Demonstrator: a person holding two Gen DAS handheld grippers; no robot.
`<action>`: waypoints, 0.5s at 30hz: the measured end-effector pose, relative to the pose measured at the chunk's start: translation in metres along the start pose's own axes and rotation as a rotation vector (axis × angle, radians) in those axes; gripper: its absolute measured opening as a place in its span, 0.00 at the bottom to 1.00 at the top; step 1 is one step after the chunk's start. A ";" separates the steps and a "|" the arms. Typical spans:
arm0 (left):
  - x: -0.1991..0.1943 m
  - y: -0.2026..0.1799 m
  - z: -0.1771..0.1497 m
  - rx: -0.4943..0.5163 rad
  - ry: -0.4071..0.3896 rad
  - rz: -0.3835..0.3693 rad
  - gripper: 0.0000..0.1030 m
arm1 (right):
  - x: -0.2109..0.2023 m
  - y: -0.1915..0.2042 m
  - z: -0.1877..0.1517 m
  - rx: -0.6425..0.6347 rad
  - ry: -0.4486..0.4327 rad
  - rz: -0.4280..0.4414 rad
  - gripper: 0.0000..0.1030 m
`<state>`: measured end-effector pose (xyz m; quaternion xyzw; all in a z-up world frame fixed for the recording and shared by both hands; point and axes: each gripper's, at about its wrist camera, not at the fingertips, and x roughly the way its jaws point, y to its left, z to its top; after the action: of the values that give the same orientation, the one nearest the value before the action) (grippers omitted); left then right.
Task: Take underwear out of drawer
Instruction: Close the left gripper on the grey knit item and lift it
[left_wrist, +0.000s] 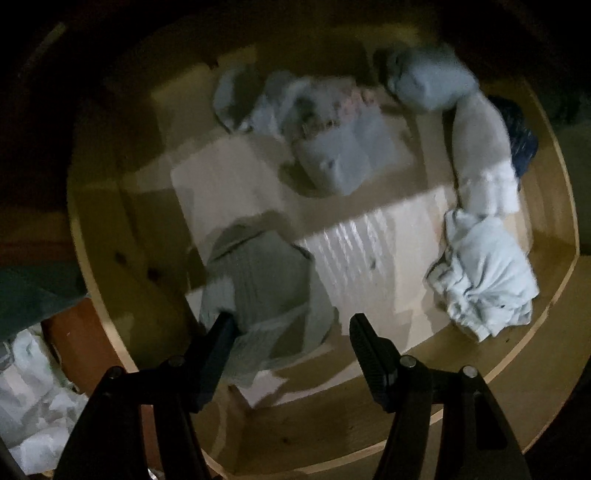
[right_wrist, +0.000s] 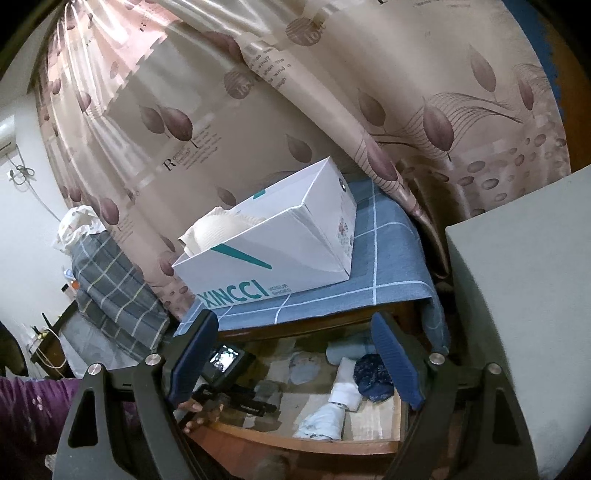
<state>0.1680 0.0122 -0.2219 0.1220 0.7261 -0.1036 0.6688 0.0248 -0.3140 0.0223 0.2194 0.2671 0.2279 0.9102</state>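
The open wooden drawer (left_wrist: 110, 236) holds several pieces of underwear on a pale liner. A grey ribbed piece (left_wrist: 266, 291) lies at the near left. My left gripper (left_wrist: 291, 325) is open just above it, its left finger over the cloth. A white crumpled piece (left_wrist: 484, 273) lies at the right, and light blue pieces (left_wrist: 332, 140) at the back. My right gripper (right_wrist: 295, 354) is open and empty, held above the drawer (right_wrist: 303, 441). The left gripper body (right_wrist: 229, 384) shows inside the drawer in the right wrist view.
A white XINCCI shoebox (right_wrist: 273, 254) with a cream garment inside stands on the blue checked cloth (right_wrist: 380, 266) over the cabinet top. A leaf-print curtain (right_wrist: 295, 110) hangs behind. A grey surface (right_wrist: 524, 295) is at right. A dark blue patterned piece (left_wrist: 524, 136) lies at the drawer's back right.
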 end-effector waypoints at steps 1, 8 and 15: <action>0.002 0.000 0.001 0.004 0.010 0.002 0.64 | 0.000 0.000 0.000 0.000 0.000 -0.002 0.81; 0.001 -0.004 0.000 0.044 -0.041 0.062 0.22 | 0.000 -0.001 0.000 -0.004 0.001 -0.004 0.81; -0.035 -0.031 -0.023 0.086 -0.184 0.053 0.19 | 0.002 0.002 -0.001 -0.031 0.009 -0.041 0.84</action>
<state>0.1390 -0.0112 -0.1855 0.1598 0.6531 -0.1273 0.7292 0.0249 -0.3114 0.0219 0.1987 0.2723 0.2142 0.9168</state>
